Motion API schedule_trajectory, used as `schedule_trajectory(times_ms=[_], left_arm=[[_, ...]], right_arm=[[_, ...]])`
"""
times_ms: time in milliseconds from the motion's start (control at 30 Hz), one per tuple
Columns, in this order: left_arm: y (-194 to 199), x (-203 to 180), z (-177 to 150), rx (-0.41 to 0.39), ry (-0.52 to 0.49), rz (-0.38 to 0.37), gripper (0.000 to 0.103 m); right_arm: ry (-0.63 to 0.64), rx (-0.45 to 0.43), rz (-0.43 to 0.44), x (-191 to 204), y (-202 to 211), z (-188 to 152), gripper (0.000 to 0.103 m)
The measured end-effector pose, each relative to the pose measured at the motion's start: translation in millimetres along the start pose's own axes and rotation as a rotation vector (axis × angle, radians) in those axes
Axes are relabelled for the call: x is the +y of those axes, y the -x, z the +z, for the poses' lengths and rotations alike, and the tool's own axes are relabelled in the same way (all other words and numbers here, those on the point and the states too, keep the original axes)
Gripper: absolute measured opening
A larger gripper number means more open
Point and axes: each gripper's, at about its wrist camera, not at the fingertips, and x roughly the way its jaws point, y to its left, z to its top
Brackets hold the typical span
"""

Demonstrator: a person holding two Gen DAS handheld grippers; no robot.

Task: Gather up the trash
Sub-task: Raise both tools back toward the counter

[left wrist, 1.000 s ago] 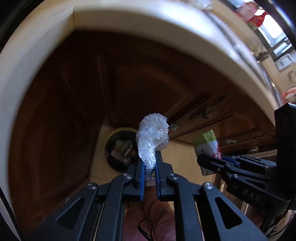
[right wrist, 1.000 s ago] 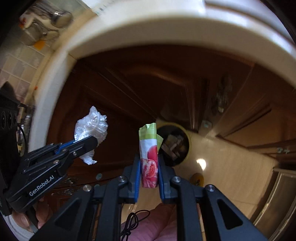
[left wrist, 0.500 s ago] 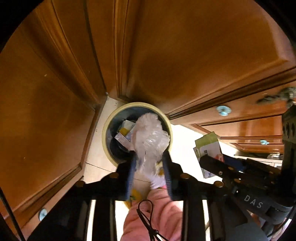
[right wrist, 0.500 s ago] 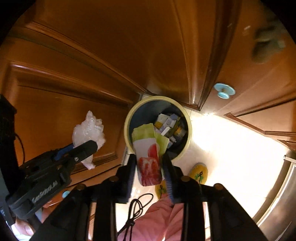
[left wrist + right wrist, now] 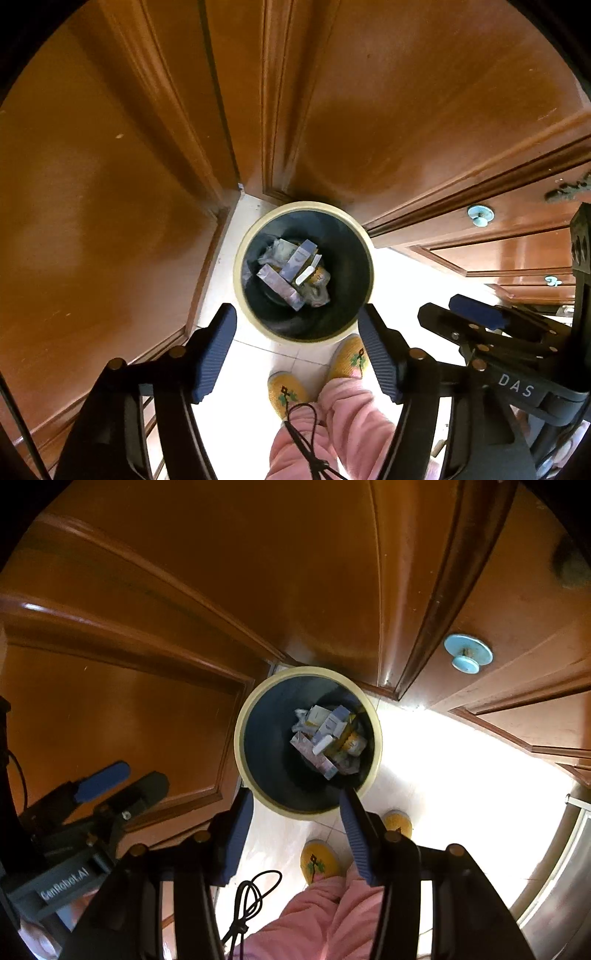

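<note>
Presently both my left gripper (image 5: 297, 352) and right gripper (image 5: 297, 829) hang spread and empty above the bin (image 5: 242, 280); scraps (image 5: 291, 273) lie inside, drop apparently done.

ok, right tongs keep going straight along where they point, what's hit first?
Most likely the trash bin: the open right tongs aim down into its mouth, so the first contact is probably the near rim or the trash pile at the bottom. Depth is unclear.

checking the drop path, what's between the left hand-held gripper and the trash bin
Nothing solid. In the left wrist view the left hand-held gripper is open and empty above the trash bin; between its fingers show only bin rim, floor tile and a yellow slipper.
</note>
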Motion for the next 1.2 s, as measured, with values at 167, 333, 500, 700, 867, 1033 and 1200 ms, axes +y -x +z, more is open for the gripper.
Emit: schedule_trajectory(times_ms=[167, 333, 500, 700, 867, 1033, 1200], left_arm=[[24, 2, -3, -0.015, 0.012, -0.005, 0.067], [69, -5, -1, -0.052, -0.009, -0.010, 0.068], [138, -19, 2, -0.123, -0.033, -0.023, 0.075], [227, -40, 5, -0.227, -0.069, -0.038, 0.078], [291, -56, 9, -0.293, -0.106, -0.046, 0.079], [353, -69, 11, -0.390, -0.130, -0.074, 0.083], [399, -81, 13, -0.481, -0.156, -0.086, 0.088]], right_arm=[[-0.006, -0.021, 0.009, 0, 25, -9, 0.049], [-0.004, -0.070, 0.020, 7, 67, -14, 0.049], [0.012, -0.146, 0.045, 25, 129, -21, 0.049], [0.046, -0.259, 0.060, 47, 213, -32, 0.049], [0.062, -0.362, 0.063, 64, 277, -43, 0.049], [0.075, -0.446, 0.063, 79, 323, -52, 0.049], [0.099, -0.539, 0.051, 98, 365, -62, 0.049]])
